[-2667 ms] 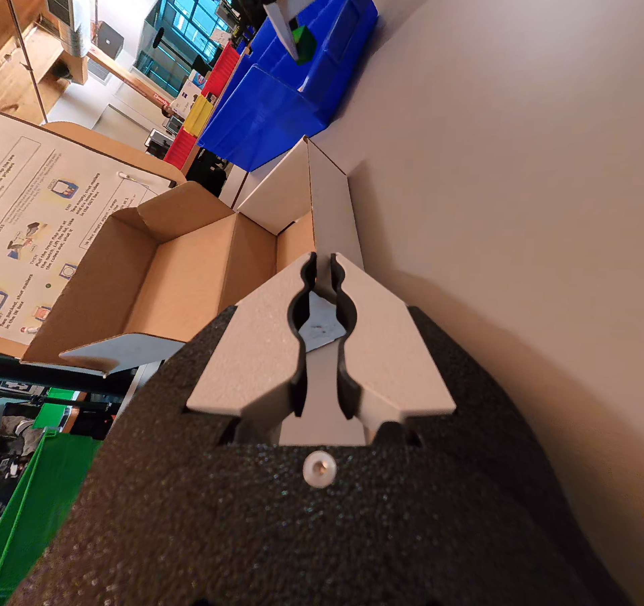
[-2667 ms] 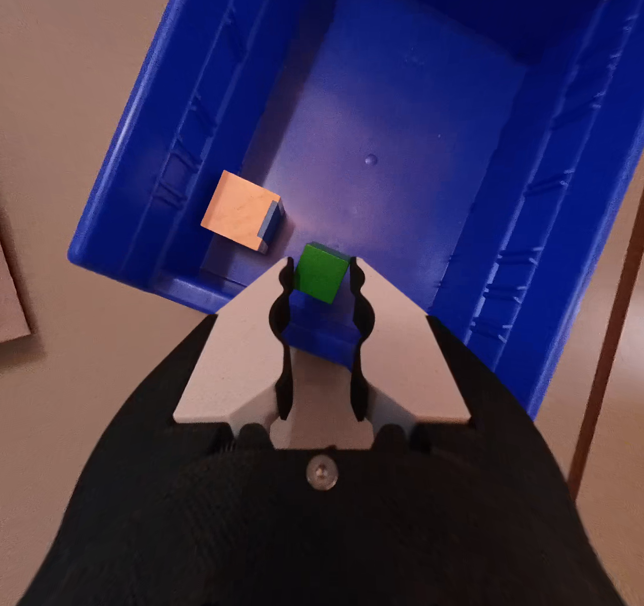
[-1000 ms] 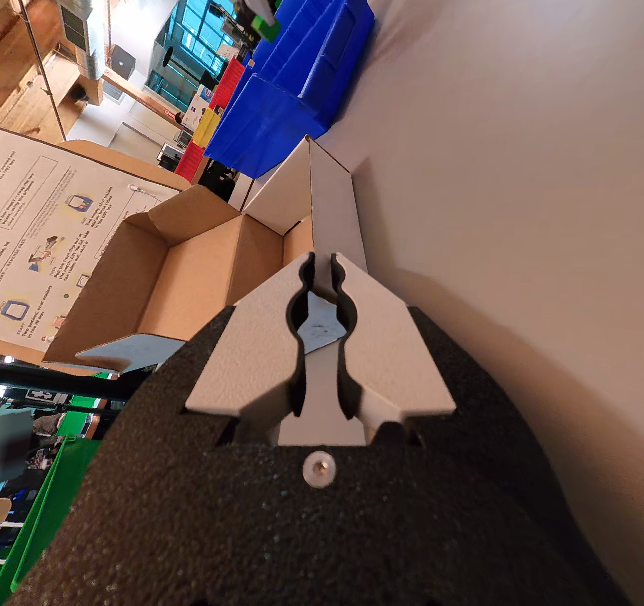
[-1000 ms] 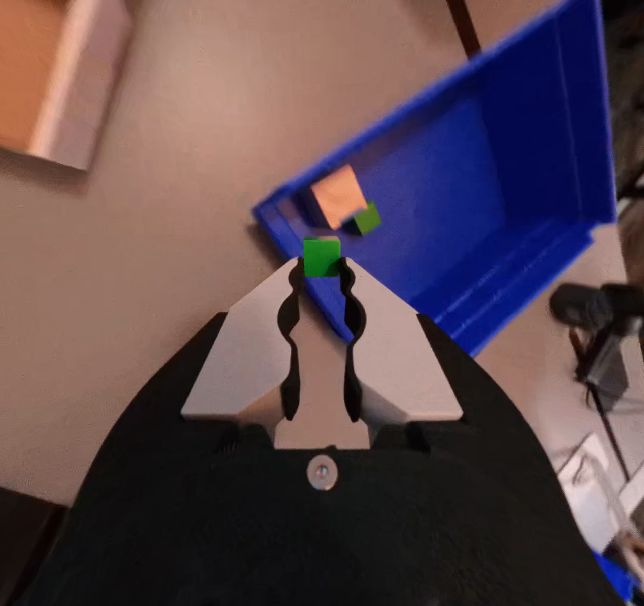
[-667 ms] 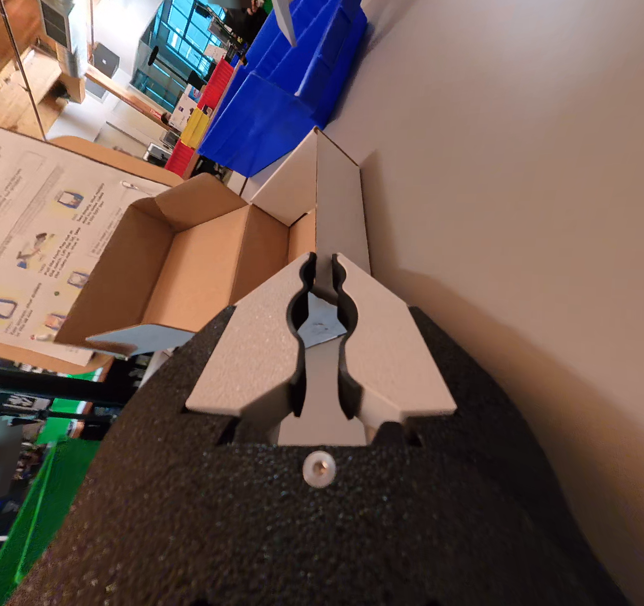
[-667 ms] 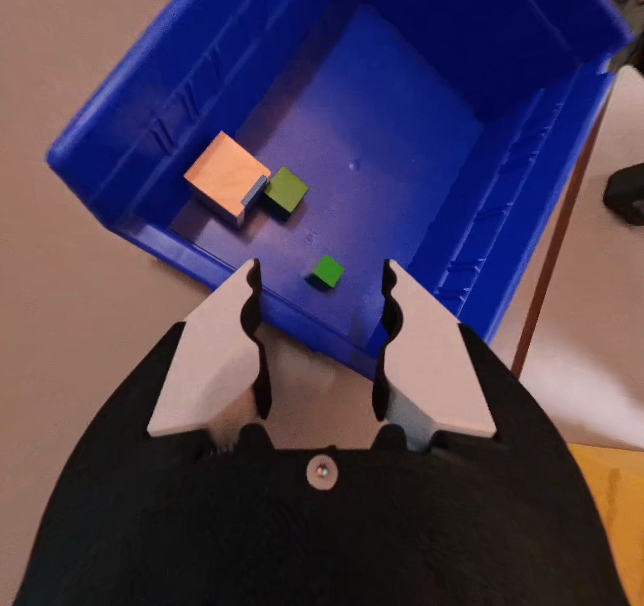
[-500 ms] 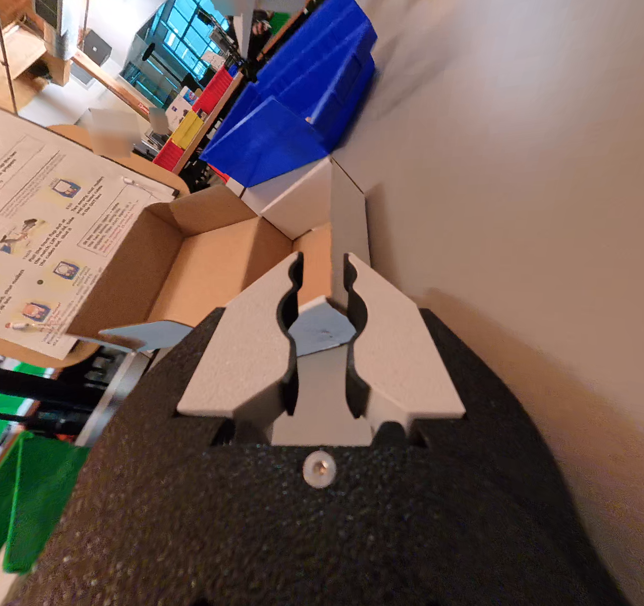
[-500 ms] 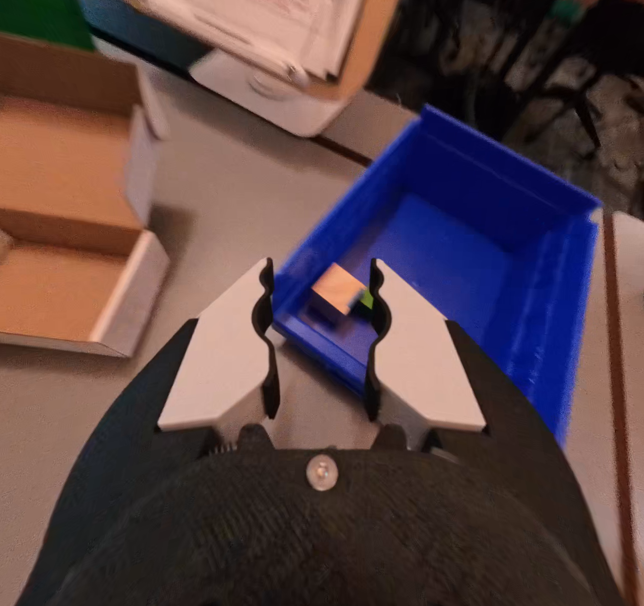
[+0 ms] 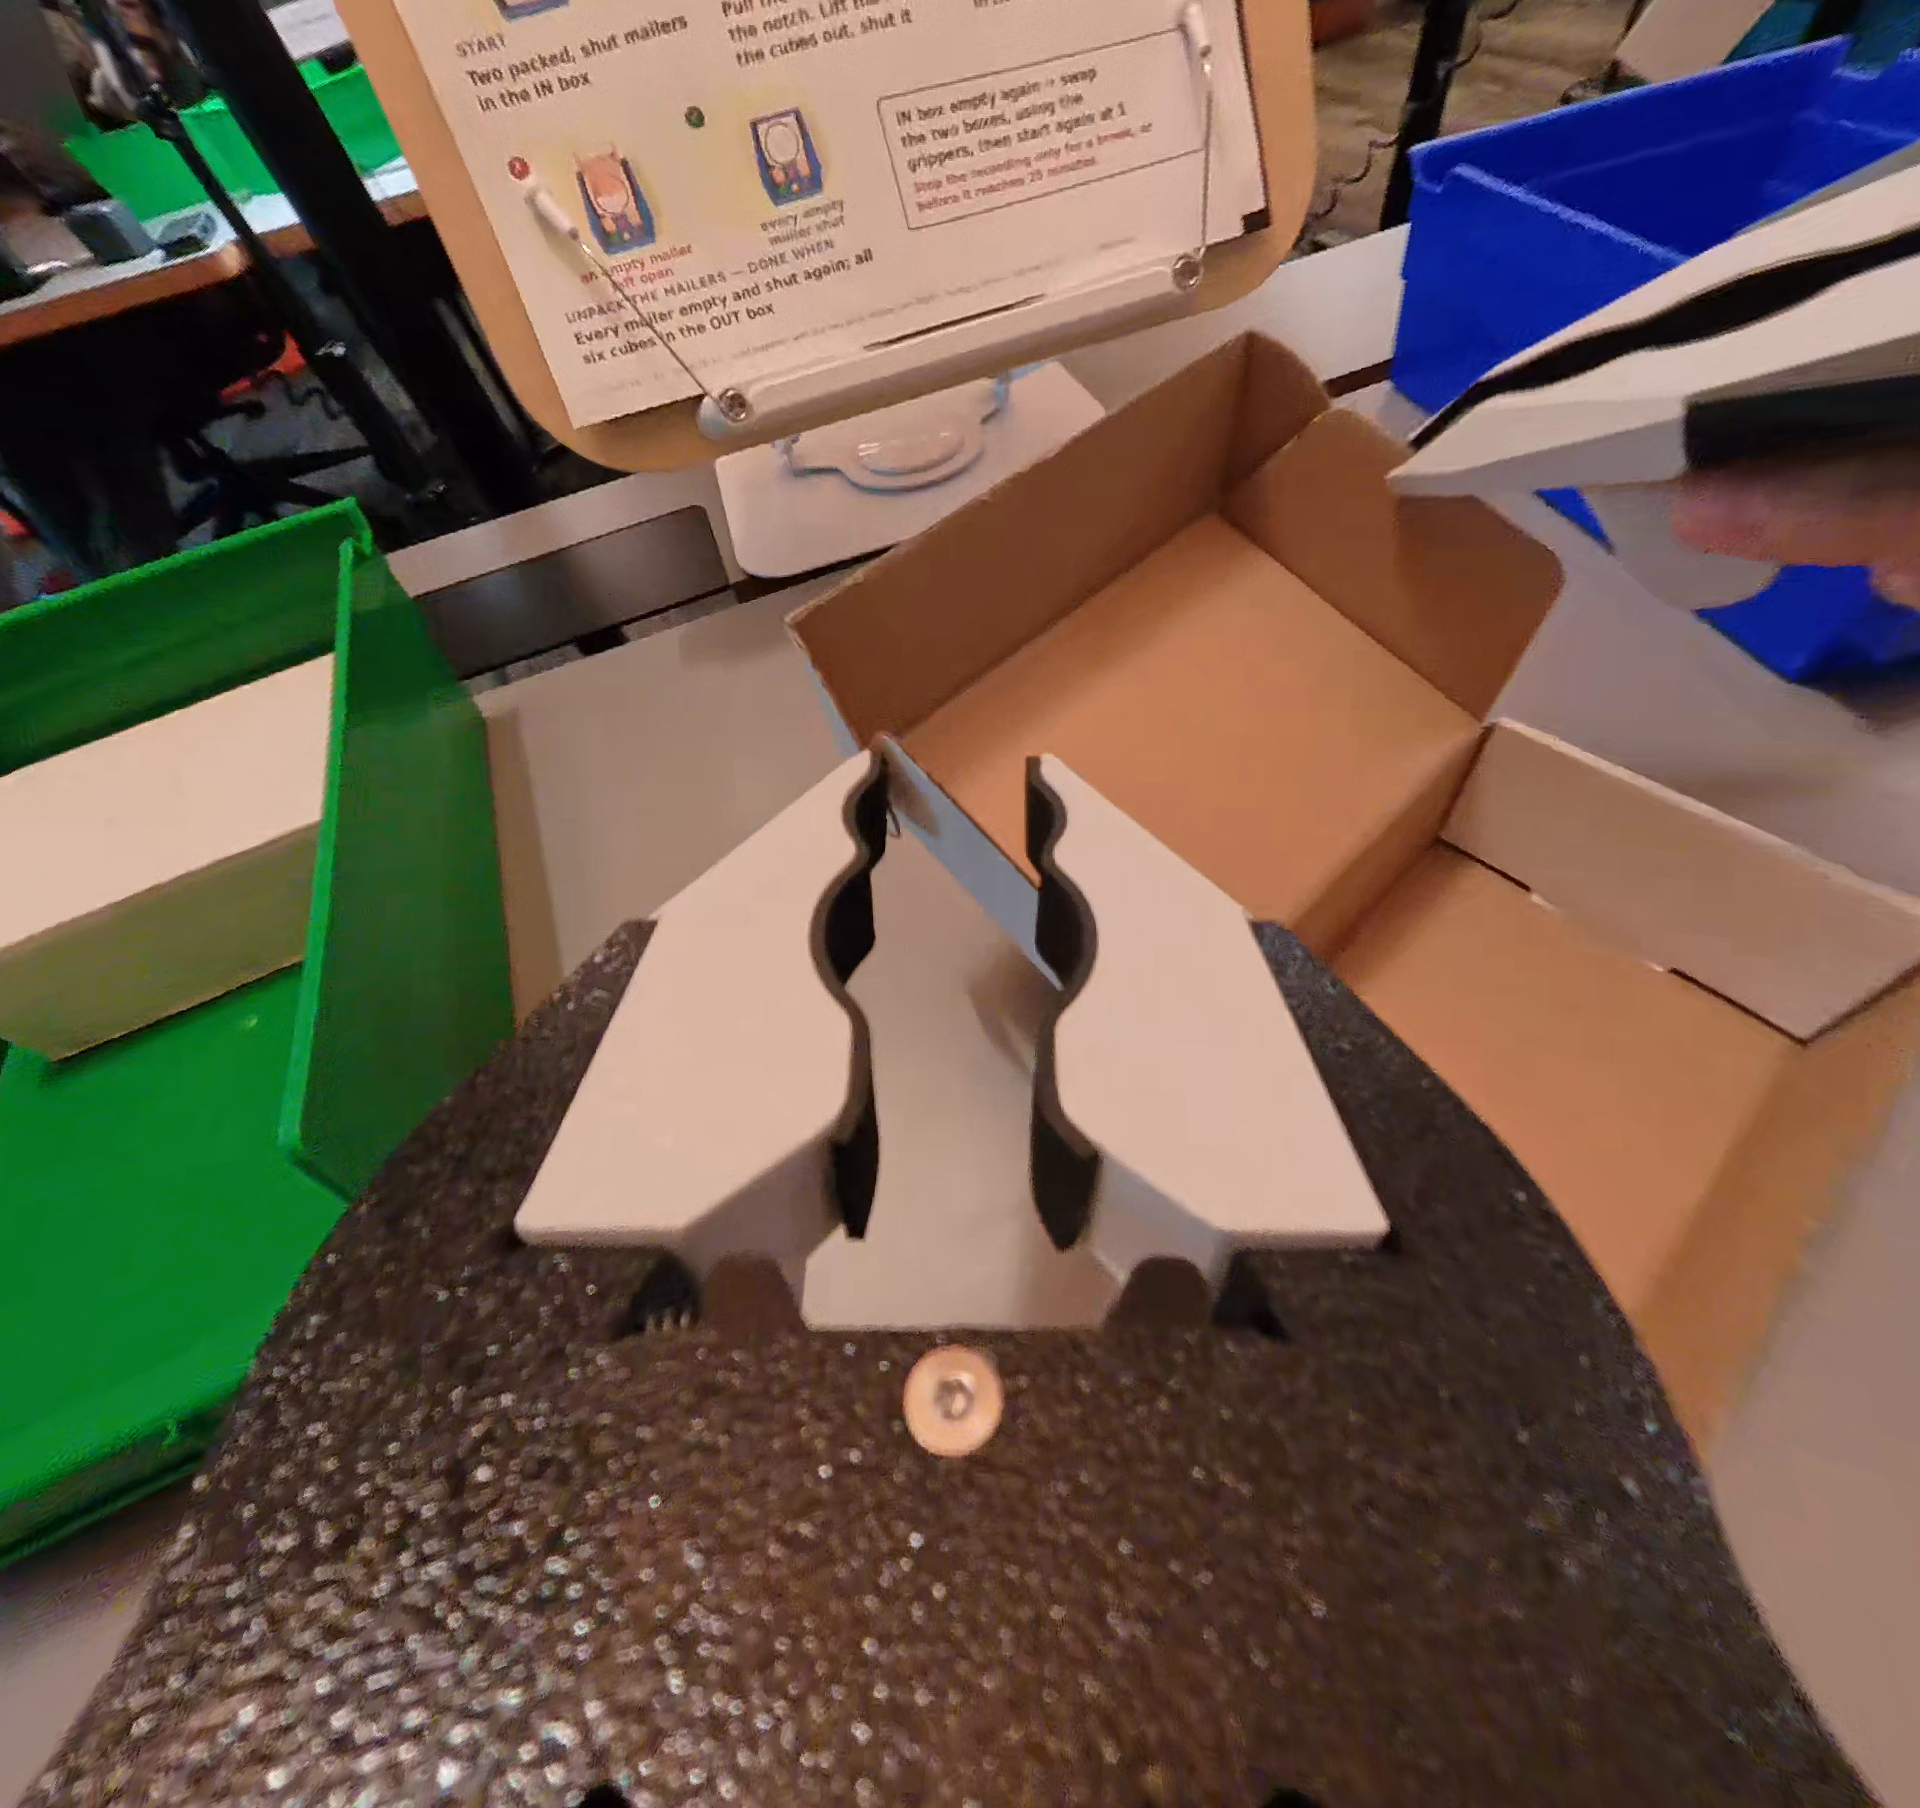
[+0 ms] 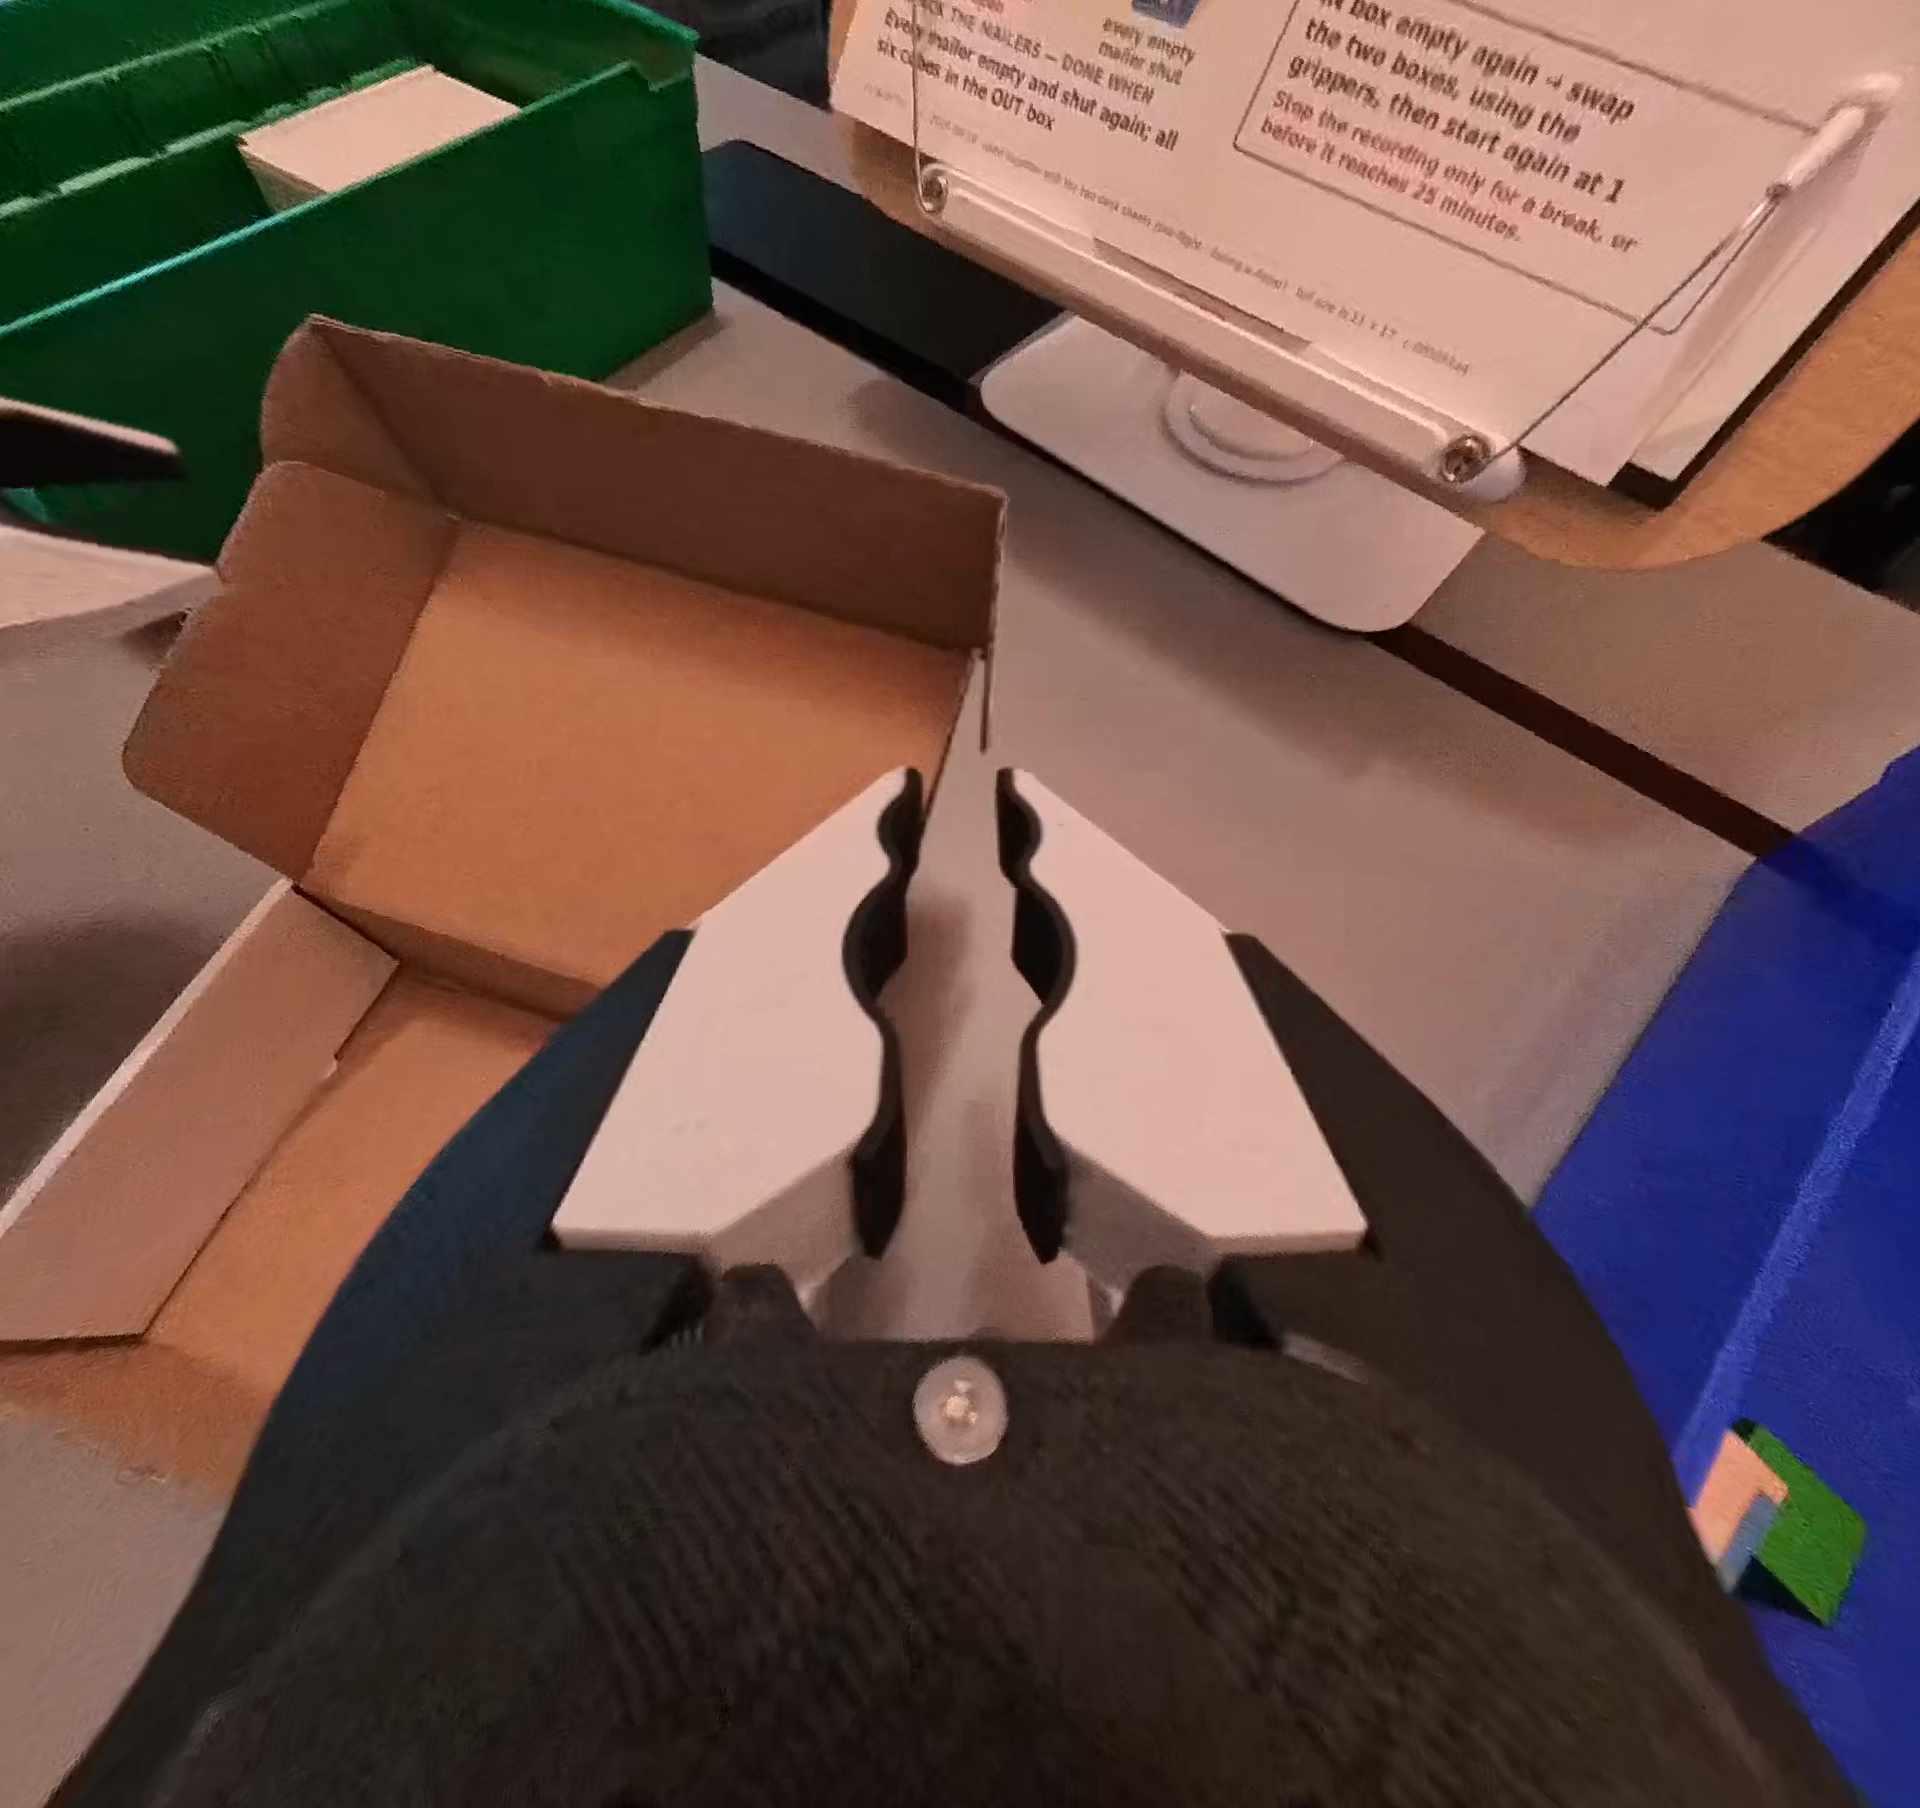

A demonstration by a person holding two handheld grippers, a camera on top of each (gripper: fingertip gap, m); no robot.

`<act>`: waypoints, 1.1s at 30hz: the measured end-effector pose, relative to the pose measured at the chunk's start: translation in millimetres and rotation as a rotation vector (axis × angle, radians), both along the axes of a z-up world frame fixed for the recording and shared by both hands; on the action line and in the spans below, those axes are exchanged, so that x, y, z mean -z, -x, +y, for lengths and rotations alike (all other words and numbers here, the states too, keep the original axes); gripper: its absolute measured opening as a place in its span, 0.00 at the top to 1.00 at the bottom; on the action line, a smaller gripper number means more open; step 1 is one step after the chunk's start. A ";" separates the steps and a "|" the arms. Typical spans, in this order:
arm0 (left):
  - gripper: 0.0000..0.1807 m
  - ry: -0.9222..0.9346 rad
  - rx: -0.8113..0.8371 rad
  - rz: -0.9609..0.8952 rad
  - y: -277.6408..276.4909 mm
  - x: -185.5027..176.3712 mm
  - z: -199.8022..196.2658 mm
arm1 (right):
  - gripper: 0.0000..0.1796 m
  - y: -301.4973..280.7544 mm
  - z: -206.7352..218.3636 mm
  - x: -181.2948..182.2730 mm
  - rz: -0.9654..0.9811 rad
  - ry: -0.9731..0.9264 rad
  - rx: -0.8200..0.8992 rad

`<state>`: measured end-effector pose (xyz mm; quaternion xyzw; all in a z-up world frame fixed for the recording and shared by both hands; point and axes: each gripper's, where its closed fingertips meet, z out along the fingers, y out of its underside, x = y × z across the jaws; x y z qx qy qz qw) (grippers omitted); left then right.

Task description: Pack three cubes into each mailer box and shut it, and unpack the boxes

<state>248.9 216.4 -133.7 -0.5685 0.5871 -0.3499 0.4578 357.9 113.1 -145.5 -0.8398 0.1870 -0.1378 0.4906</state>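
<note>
Both grippers at the open mailer box, neither one holding anything.

The left gripper (image 9: 956, 771) has its fingers spread a little, with a white side flap (image 9: 971, 854) of the mailer box (image 9: 1195, 688) lying slantwise in the gap between them; whether a finger touches it cannot be told. The right gripper (image 10: 958, 787) hangs by the other side of the box with its fingers only narrowly apart and nothing between them. The box itself sits open on the grey table (image 10: 1299, 750) with no cubes showing inside. To its left a green bin (image 9: 208, 927) holds a shut white box (image 9: 156, 844). To its right, in a blue bin (image 10: 1787, 1135), lie a green cube (image 10: 1813, 1540) and a tan block (image 10: 1730, 1498). A stand with an instruction sheet (image 9: 831, 96) rises behind.
</note>
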 end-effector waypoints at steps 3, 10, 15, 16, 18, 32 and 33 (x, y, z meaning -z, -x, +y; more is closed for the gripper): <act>0.88 0.003 -0.014 0.064 -6.5 15.0 -3.1 | 0.99 4.7 3.3 -6.6 -0.103 -0.033 0.005; 0.95 -0.103 -0.097 -0.046 -5.7 8.2 2.9 | 0.99 20.6 2.2 -11.8 -0.153 -0.124 0.014; 0.95 -0.275 -0.098 -0.211 9.4 -2.3 -7.9 | 0.99 44.0 -9.1 -16.3 -0.205 -0.245 0.071; 0.95 -0.322 -0.093 -0.236 15.0 -2.0 -11.3 | 0.99 50.3 -13.1 -17.8 -0.220 -0.266 0.083; 0.95 -0.376 -0.099 -0.277 26.6 -1.4 -16.3 | 0.99 63.2 -20.6 -20.9 -0.258 -0.306 0.096; 0.97 -0.350 -0.060 -0.197 75.1 27.5 -55.8 | 1.00 124.7 -68.1 17.1 -0.282 -0.224 0.132; 0.97 -0.372 -0.056 -0.173 77.2 31.1 -56.5 | 1.00 125.6 -71.7 19.3 -0.289 -0.206 0.135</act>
